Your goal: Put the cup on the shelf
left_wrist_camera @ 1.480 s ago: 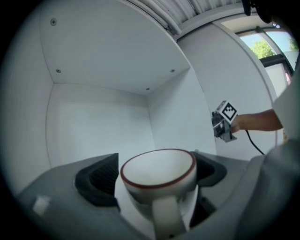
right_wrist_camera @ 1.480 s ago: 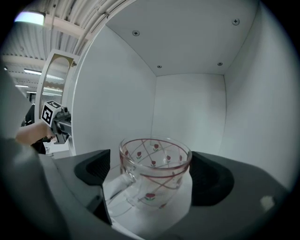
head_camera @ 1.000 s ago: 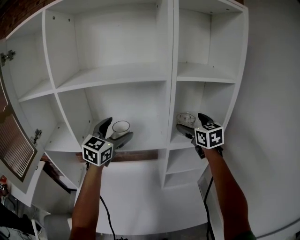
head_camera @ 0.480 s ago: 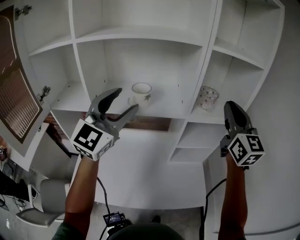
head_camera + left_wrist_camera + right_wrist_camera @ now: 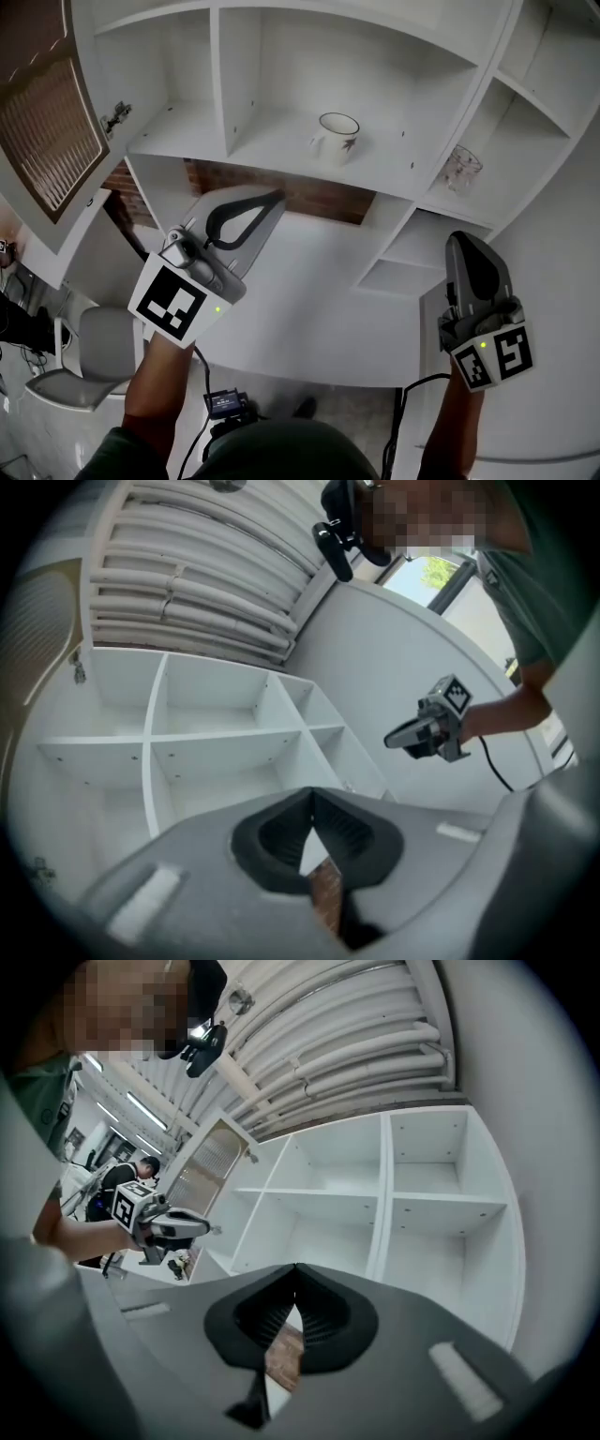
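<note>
We note white ceramic cup (image 5: 337, 136) upright, handle left, back from white shelf (image 5: 267, 148) front edge; left gripper (image 5: 274, 197), right gripper (image 5: 463, 240) just closed, empty.

- We see a cabinet door (image 5: 56, 112) with a brown slatted panel, swung open at upper left; a hinge (image 5: 114, 114) sits just beside it.
- Exposed brick strip (image 5: 281, 192) on the wall.
- Grey chair (image 5: 80, 361), lower left.
- Small black device (image 5: 225, 405) with a lit screen, low centre.
- Bundled ceiling pipes (image 5: 356, 1026) overhead.
- Another person (image 5: 122, 1180) far back, too small for us to detail.
</note>
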A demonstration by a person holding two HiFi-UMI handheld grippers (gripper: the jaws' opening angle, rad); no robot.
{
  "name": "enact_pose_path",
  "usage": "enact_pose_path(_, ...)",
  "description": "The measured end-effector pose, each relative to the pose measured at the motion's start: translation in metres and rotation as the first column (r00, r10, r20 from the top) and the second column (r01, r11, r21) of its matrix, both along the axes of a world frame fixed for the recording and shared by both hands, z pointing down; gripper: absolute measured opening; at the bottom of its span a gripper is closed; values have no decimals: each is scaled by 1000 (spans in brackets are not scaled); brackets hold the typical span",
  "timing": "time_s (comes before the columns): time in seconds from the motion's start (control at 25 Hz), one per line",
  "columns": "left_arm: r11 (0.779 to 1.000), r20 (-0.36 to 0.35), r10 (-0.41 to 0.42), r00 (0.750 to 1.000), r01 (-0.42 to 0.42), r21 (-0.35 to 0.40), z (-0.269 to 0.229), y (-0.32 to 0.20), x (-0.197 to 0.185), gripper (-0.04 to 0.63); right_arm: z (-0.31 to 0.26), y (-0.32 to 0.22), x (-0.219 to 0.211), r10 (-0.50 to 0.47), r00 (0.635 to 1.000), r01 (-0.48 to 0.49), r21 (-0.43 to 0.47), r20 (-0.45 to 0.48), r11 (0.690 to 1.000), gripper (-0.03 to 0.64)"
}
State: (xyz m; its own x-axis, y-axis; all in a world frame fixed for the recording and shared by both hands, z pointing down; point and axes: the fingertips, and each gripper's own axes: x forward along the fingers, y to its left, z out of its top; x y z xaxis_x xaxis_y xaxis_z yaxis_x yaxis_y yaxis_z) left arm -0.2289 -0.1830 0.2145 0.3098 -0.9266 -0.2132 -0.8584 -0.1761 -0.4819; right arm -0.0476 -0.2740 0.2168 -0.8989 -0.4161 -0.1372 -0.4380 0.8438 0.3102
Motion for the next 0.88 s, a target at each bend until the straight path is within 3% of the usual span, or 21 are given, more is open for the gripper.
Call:
enact_pose_path(0.44,992,2,27,1000,-26,-124,59,76,-3,0,72,107,-52,-161,983,149,-129,-92,980,5)
enact_pose_path(0.88,968,-39,52,998,-60,-244,116,131,-7,2,113,174,-68,-167,976,136,-213,-136,968,3)
